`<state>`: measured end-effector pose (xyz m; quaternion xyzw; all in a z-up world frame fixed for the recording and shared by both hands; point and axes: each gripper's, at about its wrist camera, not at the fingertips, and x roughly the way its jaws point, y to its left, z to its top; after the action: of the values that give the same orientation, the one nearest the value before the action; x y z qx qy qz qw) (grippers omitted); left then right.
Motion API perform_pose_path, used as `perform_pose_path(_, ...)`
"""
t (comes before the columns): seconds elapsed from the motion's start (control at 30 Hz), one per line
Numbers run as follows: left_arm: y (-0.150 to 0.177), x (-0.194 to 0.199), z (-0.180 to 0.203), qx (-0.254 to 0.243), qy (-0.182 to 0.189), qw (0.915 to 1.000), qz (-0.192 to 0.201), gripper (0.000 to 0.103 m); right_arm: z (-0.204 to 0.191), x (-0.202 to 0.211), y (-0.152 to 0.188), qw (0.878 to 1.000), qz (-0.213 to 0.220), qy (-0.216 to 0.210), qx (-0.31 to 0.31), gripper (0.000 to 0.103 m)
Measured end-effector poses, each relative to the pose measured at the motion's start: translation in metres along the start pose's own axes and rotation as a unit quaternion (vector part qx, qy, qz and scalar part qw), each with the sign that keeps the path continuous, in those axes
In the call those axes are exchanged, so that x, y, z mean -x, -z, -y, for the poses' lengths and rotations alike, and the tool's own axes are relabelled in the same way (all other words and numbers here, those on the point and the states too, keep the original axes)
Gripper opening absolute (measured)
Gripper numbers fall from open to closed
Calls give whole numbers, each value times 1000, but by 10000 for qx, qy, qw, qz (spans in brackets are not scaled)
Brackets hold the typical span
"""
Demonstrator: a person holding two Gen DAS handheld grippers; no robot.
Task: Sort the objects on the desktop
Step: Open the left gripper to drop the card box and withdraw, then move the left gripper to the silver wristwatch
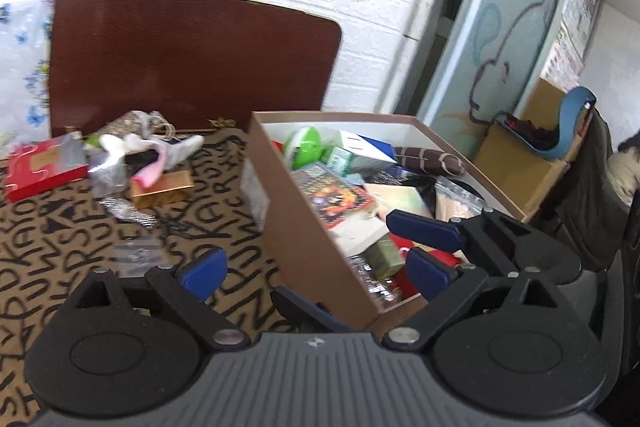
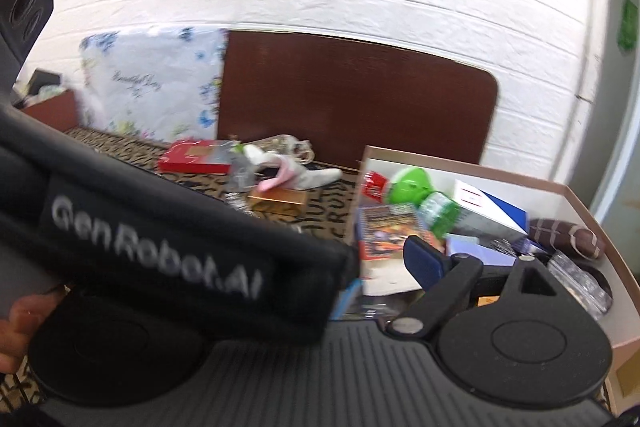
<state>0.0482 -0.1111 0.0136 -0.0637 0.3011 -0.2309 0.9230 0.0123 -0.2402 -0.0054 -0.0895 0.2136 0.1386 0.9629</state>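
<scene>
Your left gripper [image 1: 316, 269] has its jaws wide apart with nothing between them, straddling the near wall of the cardboard box [image 1: 304, 247], one blue pad over the patterned tablecloth [image 1: 60, 235] and the other over the box's contents. Your right gripper [image 1: 420, 249] shows in the left wrist view just beside it, also spread and empty, hanging low over the box near the red and green packs. In the right wrist view only one of its fingers [image 2: 424, 259] can be seen, because the body of the left gripper crosses in front and hides the other. The box already holds most of the sorted things: a green round toy [image 1: 306, 143], a white and blue carton [image 1: 368, 147], a colourful card pack [image 1: 336, 199] and a brown striped pouch [image 1: 432, 159], piled loosely so there is still room on top. What is left to sort lies in a heap on the cloth well apart from the box's far left corner: a red flat box [image 1: 40, 171], a gold box [image 1: 162, 189], a white and pink soft toy [image 1: 160, 151] and some silvery wrapping [image 1: 106, 171]. With both grippers empty over the box, your next reach looks to be toward that heap.
</scene>
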Motion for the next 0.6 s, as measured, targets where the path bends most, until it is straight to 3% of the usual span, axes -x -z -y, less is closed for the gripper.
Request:
perform_pose_path(0.3, 19, 25, -36, 456, -143, 9987, -159, 99, -51, 1, -7, 9989, -95, -387, 250, 89)
perform_pose_path(0.5, 29, 41, -56, 515, -441, 9977, -51, 100, -80, -8, -9, 9966, -157, -709, 377, 89)
perform_pose_path(0.6, 31, 46, -66, 483, -396, 9980, -19, 100, -89, -15, -11, 9956, -177, -825, 406, 89)
